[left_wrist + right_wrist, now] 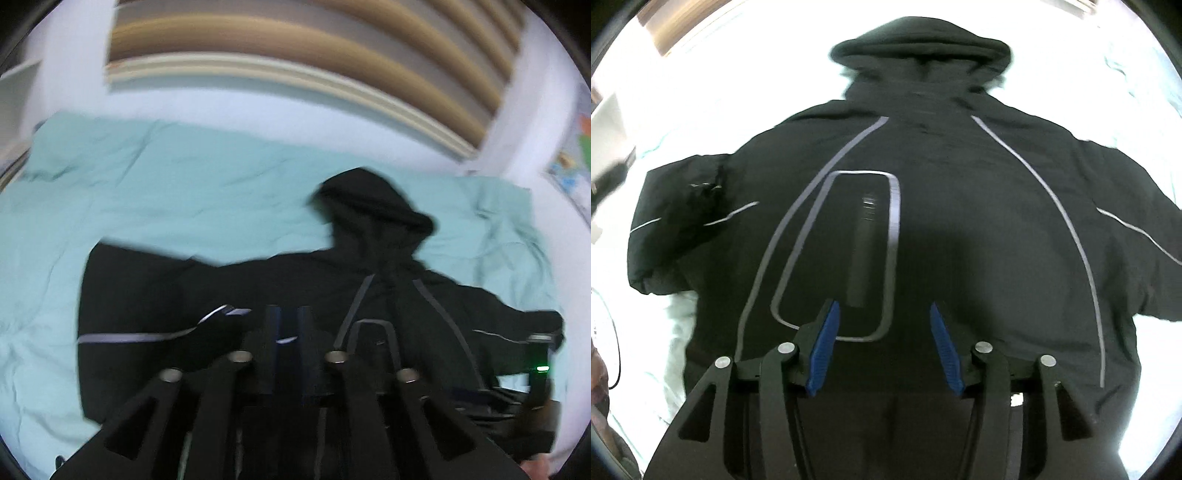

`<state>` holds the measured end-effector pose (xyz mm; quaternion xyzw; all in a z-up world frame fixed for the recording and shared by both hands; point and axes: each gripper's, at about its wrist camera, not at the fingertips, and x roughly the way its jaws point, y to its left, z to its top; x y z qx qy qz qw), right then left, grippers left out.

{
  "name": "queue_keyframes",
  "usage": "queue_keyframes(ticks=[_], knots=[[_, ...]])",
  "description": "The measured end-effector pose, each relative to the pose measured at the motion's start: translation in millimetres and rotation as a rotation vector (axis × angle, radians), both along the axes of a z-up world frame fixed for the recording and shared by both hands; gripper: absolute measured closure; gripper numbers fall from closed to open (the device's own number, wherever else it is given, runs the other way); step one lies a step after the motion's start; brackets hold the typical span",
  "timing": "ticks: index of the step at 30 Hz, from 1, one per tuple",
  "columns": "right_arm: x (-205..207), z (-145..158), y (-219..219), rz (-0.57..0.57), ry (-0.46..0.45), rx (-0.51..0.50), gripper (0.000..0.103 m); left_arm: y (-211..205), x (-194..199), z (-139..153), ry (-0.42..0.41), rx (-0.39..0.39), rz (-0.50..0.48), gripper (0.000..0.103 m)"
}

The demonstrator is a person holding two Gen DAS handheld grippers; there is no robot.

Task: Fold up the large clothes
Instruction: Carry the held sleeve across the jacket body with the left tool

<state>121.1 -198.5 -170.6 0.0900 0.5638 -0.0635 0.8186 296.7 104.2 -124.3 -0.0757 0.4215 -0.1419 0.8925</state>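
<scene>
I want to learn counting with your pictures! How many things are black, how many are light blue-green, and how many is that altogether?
Black: 3, the hooded jacket, the left gripper and the right gripper
Light blue-green: 1, the bedsheet
Total: 4

A: Surroundings?
B: Bed with a wrinkled teal sheet (pixel 184 192) across most of the left view. White wall (pixel 258 110) behind it.
A: Above that?
B: Tan and cream slats (pixel 295 48), blurred. Colourful poster (pixel 576 162) at far right, detail unreadable. Right view blown out white.
</scene>
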Motion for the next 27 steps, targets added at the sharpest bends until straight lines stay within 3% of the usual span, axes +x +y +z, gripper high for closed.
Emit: queue_keyframes(ticks=[1,3,7,13,14,15,16,19,21,27], knots=[[-4,-1,-6,-0.011,0.002,0.007,0.043,5,1,-6,0.029,0.003,0.011,0.042],[-12,-4,-12,-0.020,0.009,0.021,0.043,15,2,-19,0.051,0.029,0.032,0.022],[-6,-17,-9,0.000,0.035,0.055,0.043,18,11,-48,0.092,0.108,0.019,0.022],[6,-23,-3,0.068,0.042,0.046,0.043,-15,41,-109,0.203,0.341,-0.055,0.022],[6,-23,-2,0.070,0.043,0.043,0.043,-16,45,-116,0.207,0.385,-0.042,0.022],[7,-23,-4,0.071,0.045,0.044,0.043,-17,49,-122,0.213,0.419,-0.024,0.034],[8,-23,-5,0.069,0.047,0.046,0.043,-16,51,-125,0.213,0.438,-0.006,0.056],[7,-24,-11,0.055,0.053,0.049,0.043,-5,55,-114,0.206,0.358,0.021,0.076],[7,-24,-15,0.045,0.056,0.052,0.043,-9,49,-96,0.161,0.337,0.006,0.078],[-2,-17,-31,0.005,0.044,0.056,0.043,-56,14,-26,0.044,0.165,-0.136,0.078]])
